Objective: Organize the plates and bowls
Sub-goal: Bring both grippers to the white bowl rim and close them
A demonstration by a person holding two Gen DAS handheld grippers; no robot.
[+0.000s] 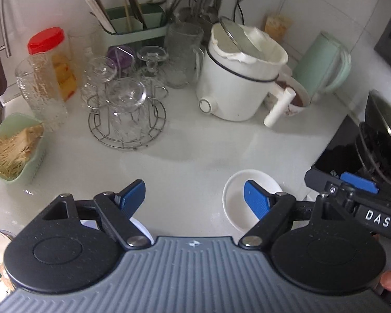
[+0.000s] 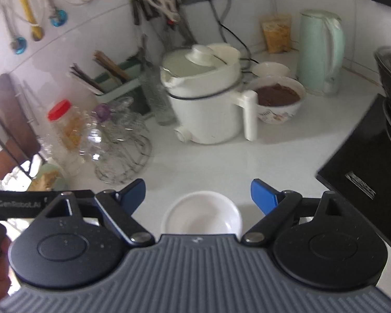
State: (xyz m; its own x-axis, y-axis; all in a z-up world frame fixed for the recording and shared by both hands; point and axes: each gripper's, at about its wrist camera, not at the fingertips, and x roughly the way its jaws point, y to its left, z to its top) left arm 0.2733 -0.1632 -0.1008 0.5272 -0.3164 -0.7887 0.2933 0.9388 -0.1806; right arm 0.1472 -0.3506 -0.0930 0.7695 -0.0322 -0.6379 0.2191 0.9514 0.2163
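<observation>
White bowl, seemingly empty, sits on counter between the gaping right hand-held gripper.

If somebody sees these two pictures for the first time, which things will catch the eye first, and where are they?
First the open right gripper, its blue fingers on either side of an empty white bowl at the front of the white counter. Behind it, at the centre, stands a white electric pot with its lid askew. Left of the pot is a cluster of clear glasses on a wire rack.

Bare counter mid-front passable; glass rack left, white cooker behind, black stove right.
</observation>
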